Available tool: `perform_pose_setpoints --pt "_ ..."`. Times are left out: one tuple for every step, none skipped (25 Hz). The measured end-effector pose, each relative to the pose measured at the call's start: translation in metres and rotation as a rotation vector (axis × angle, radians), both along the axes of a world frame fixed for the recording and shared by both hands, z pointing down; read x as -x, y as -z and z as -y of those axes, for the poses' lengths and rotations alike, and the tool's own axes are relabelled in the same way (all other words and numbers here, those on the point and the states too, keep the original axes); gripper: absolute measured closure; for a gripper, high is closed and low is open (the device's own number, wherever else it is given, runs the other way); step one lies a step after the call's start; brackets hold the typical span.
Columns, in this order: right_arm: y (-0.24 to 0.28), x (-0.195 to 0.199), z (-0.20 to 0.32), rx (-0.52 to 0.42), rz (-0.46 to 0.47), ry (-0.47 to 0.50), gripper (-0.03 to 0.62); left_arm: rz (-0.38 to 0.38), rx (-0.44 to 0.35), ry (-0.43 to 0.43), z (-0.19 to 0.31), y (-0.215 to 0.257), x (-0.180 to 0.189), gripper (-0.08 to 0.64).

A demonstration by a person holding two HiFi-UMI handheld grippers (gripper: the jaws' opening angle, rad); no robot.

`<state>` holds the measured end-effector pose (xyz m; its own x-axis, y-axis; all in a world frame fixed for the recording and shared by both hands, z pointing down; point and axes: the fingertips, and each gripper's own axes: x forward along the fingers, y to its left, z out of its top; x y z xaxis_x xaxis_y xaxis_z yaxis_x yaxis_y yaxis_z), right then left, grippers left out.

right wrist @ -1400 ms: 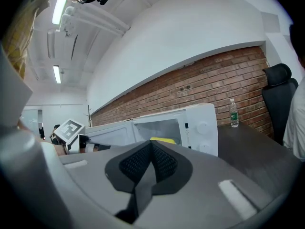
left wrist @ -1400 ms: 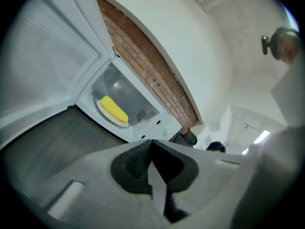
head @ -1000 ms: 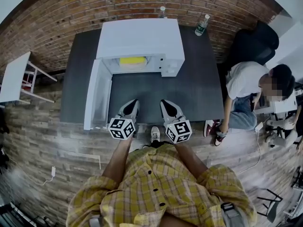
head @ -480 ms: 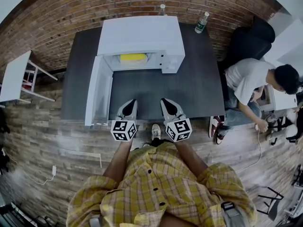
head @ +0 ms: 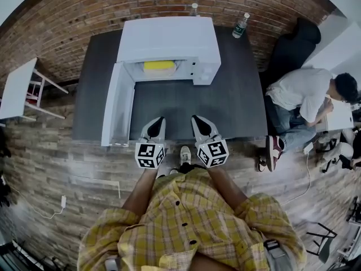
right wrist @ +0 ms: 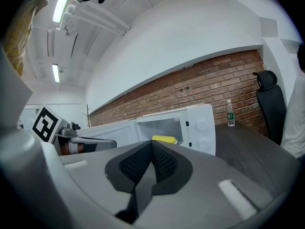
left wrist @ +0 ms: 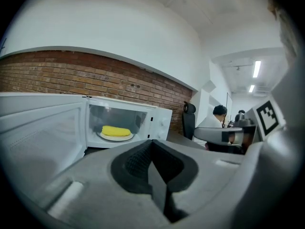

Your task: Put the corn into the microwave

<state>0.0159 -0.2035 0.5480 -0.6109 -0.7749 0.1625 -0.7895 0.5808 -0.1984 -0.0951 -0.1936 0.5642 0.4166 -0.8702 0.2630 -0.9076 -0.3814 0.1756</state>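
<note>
Head view: yellow corn cob point(head: 159, 66) lies inside white box-shaped microwave point(head: 168, 41) on dark grey table point(head: 225, 106). White microwave door point(head: 117, 106) is swung wide open on your left. Left gripper view: corn rests on pale round plate point(left wrist: 116, 136) in cavity. Your left gripper point(head: 156, 123) and right gripper point(head: 198, 122) hover side by side over near table edge, well apart from microwave. Both jaw pairs are pressed fully together, nothing between them. Clear plastic bottle point(head: 241, 28) stands at far right of table.
</note>
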Motion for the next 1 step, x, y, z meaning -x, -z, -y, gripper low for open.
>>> perform_pose_setpoints --pt "0.0000 0.0000 -0.0008 0.000 0.000 0.001 0.592 0.002 -0.002 0.000 -0.0007 0.0007 -0.0007 0.560"
